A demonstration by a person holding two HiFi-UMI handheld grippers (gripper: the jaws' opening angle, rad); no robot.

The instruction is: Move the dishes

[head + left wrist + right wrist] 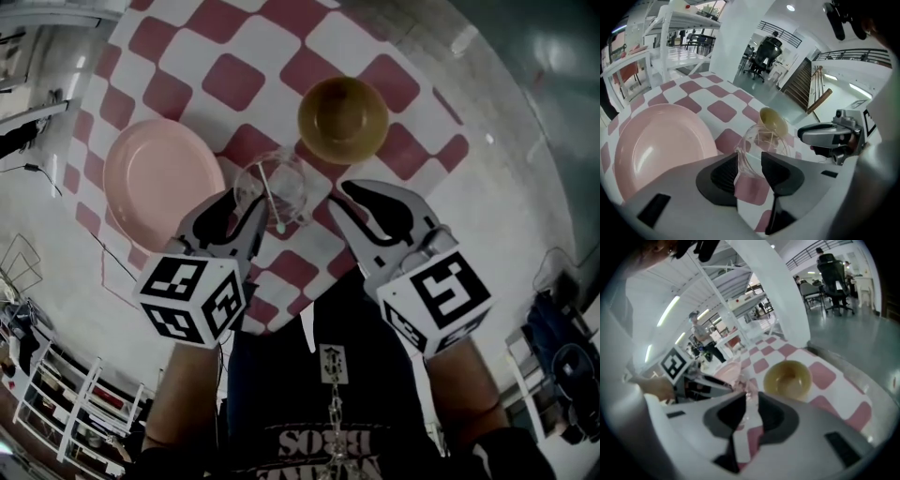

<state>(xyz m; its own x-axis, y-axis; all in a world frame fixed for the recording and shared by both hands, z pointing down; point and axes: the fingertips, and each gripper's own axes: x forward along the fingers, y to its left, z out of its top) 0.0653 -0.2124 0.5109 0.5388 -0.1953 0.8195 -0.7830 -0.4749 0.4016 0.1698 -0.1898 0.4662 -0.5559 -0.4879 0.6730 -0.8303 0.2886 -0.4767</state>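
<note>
- One pink plate (159,178).
- One yellow bowl (343,119).
- One clear glass cup (286,178), with one stick (270,202) in it.
- One checked cloth (234,75) on one table (497,141).
- Two grippers: the left hand-held gripper (246,199) and the right hand-held gripper (337,195).

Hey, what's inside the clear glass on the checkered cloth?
A thin stick leans inside the clear glass, and its lower end looks green. Whether the glass holds any liquid can't be told. The left gripper covers its near side.
</note>
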